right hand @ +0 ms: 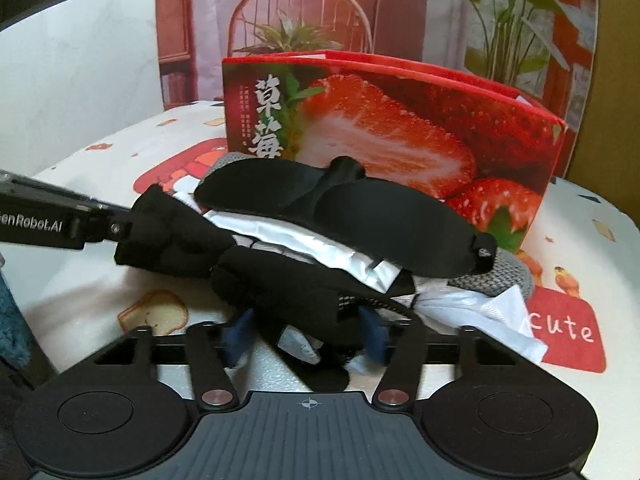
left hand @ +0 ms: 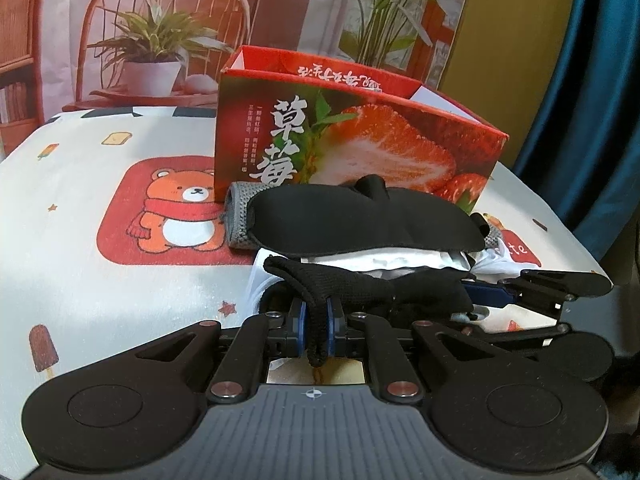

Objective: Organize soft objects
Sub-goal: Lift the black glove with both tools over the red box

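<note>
Black sock (left hand: 320, 284) (by "cute" tablecloth (right hand: 568, 330)) pinched by left hand-held gripper (left hand: 317, 320).

A: Where's the pile?
B: On the counter (left hand: 120, 280), just before the box (left hand: 360, 136). The eye mask (left hand: 360, 216) lies on top, over a foil packet (right hand: 320, 252).
A: And the knit sock (left hand: 320, 280)?
B: Nearest, before the packet. A knit cloth (right hand: 492, 276) pokes out behind, at both ends.
</note>
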The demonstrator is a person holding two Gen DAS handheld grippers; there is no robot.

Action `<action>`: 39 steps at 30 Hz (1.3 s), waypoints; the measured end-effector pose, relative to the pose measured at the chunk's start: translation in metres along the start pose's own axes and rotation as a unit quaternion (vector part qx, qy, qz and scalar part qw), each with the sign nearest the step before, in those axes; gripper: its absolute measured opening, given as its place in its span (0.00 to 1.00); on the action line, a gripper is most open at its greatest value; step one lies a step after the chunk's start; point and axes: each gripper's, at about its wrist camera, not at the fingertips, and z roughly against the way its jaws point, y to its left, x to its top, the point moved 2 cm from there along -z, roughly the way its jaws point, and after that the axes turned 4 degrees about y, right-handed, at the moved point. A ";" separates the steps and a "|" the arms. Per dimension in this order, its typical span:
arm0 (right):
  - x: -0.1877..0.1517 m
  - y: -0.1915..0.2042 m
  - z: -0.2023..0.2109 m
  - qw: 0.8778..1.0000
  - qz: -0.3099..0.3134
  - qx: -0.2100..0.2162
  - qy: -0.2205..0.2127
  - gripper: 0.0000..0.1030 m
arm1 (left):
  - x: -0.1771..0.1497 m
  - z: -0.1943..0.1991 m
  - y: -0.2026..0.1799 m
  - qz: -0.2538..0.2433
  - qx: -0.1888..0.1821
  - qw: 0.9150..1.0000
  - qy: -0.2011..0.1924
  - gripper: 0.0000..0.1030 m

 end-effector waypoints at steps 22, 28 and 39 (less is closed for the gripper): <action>0.026 -0.010 0.054 0.994 -0.035 0.040 -0.093 0.12 | 0.022 0.042 -0.016 -0.024 -0.003 0.995 -0.096 0.11; 0.042 -0.011 0.064 0.992 -0.022 0.033 -0.122 0.12 | 0.037 0.047 -0.019 -0.026 -0.002 0.993 -0.118 0.11; 0.093 -0.031 0.070 0.986 -0.015 0.025 -0.161 0.12 | 0.086 0.051 -0.023 -0.031 -0.013 0.988 -0.153 0.11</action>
